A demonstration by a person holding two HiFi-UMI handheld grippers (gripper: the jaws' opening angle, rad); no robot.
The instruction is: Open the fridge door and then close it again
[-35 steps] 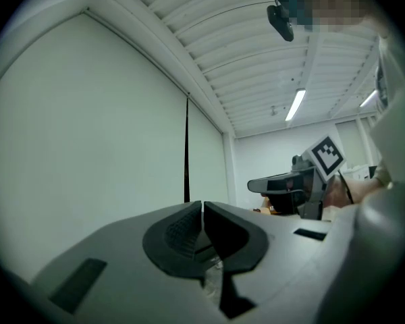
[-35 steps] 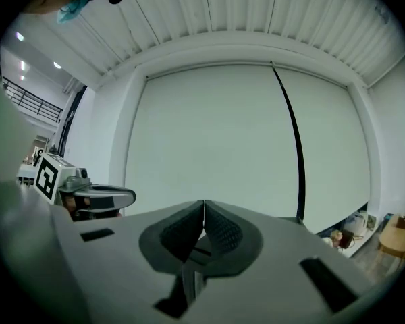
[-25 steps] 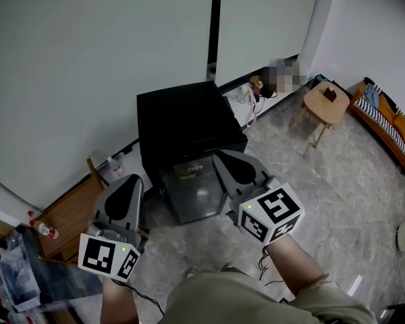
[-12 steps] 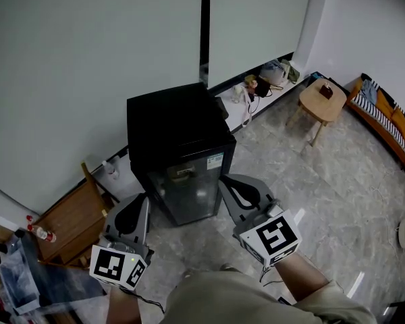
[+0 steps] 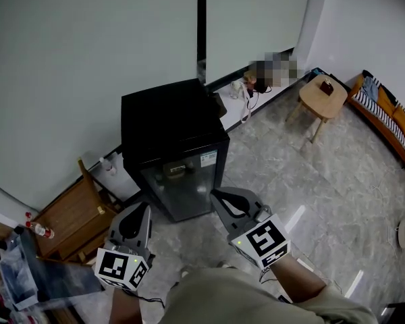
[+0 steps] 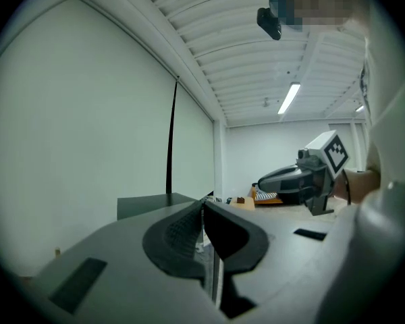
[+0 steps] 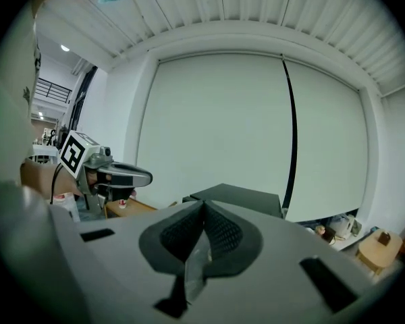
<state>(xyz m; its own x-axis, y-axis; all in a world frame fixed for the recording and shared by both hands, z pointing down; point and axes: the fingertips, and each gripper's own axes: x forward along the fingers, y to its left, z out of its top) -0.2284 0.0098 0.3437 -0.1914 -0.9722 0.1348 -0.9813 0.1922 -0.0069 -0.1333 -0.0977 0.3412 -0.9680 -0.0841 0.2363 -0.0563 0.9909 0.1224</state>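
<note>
So the right gripper (image 7: 204, 208) has its jaws pressed together, nothing between them. Just past the tips there's the black fridge (image 7: 246, 199), top showing, against pale blinds (image 7: 216, 127). The left gripper (image 7: 145, 177) hangs off left, with a small wooden table (image 7: 376, 243) far right.

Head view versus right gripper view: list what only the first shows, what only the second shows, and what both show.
Only the head view: the fridge door, closed, and the marker cube on the right gripper. Only the right gripper view: the ribbed ceiling and that gripper's jaws pressed together. Both: the fridge top, the left gripper and the round wooden table.
</note>
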